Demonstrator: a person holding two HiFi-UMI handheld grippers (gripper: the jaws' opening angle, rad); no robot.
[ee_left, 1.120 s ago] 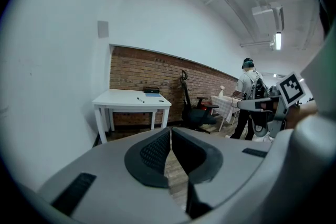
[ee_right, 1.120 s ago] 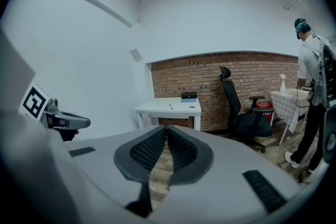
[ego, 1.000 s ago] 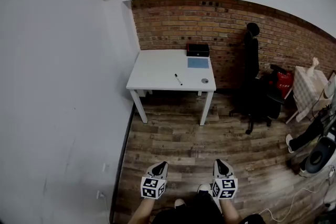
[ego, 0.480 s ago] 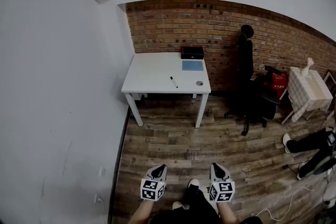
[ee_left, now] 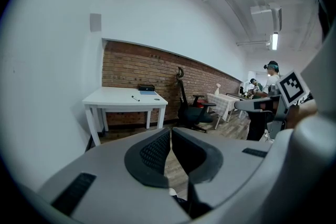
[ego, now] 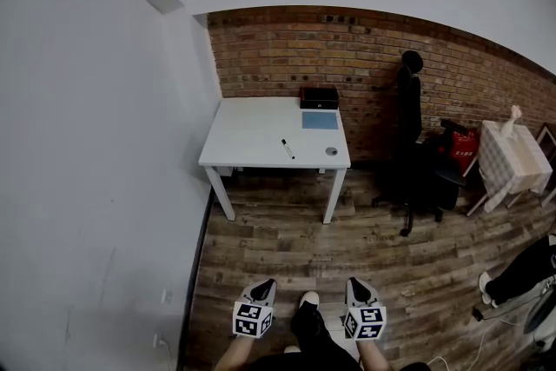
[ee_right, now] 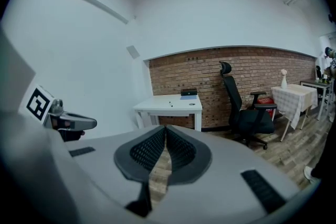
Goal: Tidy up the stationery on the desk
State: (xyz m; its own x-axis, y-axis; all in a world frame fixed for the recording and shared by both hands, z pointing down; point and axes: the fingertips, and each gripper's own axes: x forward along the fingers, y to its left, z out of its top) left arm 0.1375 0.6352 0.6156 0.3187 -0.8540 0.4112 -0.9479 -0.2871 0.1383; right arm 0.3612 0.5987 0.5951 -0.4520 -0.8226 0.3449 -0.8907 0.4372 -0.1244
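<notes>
**Both tongs closed and empty, desk well ahead**

Left gripper point(ee_left: 171, 132): jaws pressed together at the tips, nothing between them. Right gripper point(ee_right: 165, 129): same, tips meeting, nothing held. In the head view both sit low in frame, side by side over the wood floor point(ego: 287, 248), with a light shoe point(ego: 307, 300) between them.

The white desk point(ego: 248, 130) stands well apart from both grippers, in the corner where the white wall point(ego: 104, 143) meets the brick wall point(ego: 365, 48).

On the desk:
- black pen point(ego: 287, 149), right of the middle, lying diagonal
- blue pad point(ego: 320, 120), flat, toward the back right
- black box point(ego: 319, 97), at the back edge by the brick, just behind the pad
- small round grey item point(ego: 331, 151), near the front right corner, too small to identify

Pen, pad and round item all lie apart from each other.

Right of the desk:
- black office chair point(ego: 417, 161)
- a red object point(ego: 469, 143) past the chair, can't tell what
- small table with a checked cloth point(ego: 512, 159) further right

The left gripper view shows people point(ee_left: 270, 78) at the far right of the room, too small for detail.
</notes>
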